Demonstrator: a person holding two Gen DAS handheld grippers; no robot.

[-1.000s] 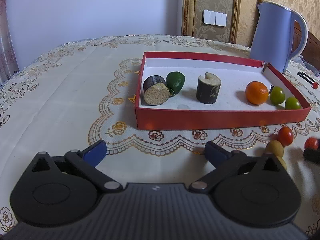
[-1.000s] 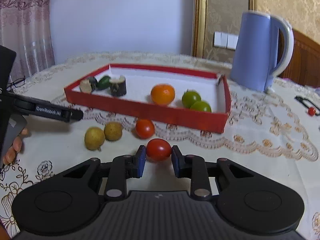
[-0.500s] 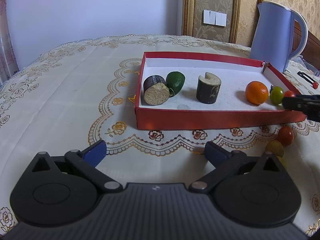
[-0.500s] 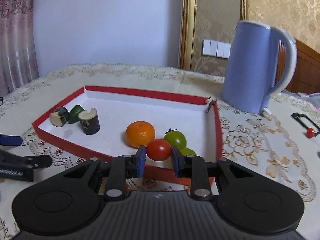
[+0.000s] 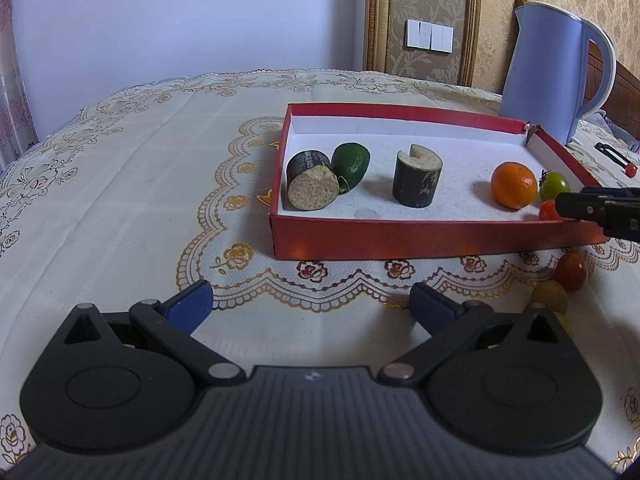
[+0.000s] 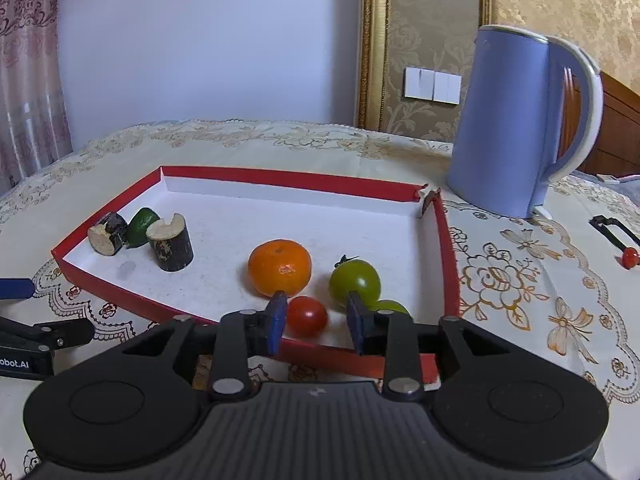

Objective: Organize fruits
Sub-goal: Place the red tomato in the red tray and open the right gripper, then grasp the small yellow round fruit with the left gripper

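Now right gripper (image 6: 316,322) fingers just parted, red tomato (image 6: 307,316) loose between, inside red tray (image 6: 450,256); left gripper (image 5: 310,306) fingers spread wide, empty.

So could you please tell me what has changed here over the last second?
The right tongs carried the red tomato off the tablecloth into the red box, beside the orange; their jaws have just been opening, releasing it. The left tongs stayed open and still.
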